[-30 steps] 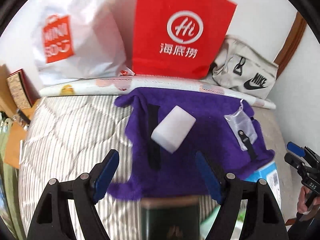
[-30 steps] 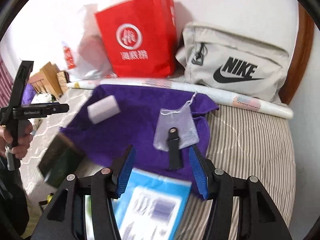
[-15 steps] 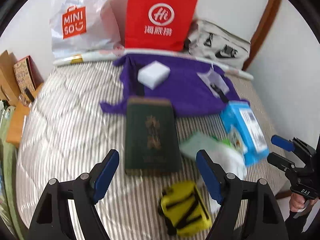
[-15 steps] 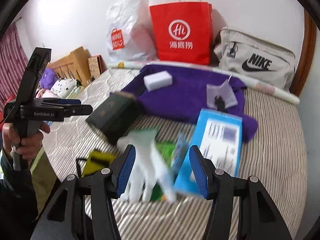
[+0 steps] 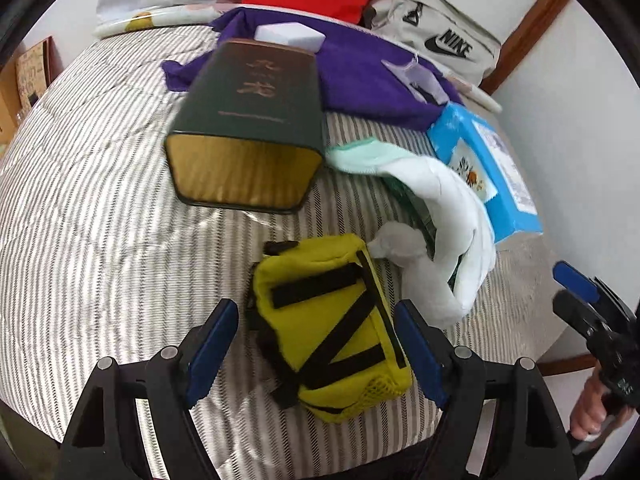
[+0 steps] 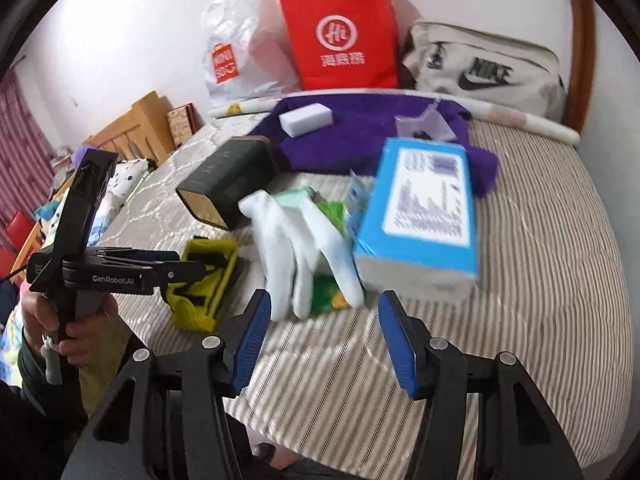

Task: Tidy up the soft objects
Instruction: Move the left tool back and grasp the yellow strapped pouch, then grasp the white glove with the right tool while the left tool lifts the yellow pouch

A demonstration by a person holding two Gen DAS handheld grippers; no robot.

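**Left gripper straddling the yellow pouch**

The left gripper (image 5: 314, 344) is hanging over the pouch (image 5: 332, 332) with jaws apart — pads flanking it, not pressing. The right gripper (image 6: 324, 340) is also standing apart, holding nothing, over bare bed (image 6: 540, 280) just short of the white glove (image 6: 296, 240). The pouch is lying near the bed's front edge, glove just beside it. Both are looking light and limp — pinching the pouch across its padded middle should be holding best.
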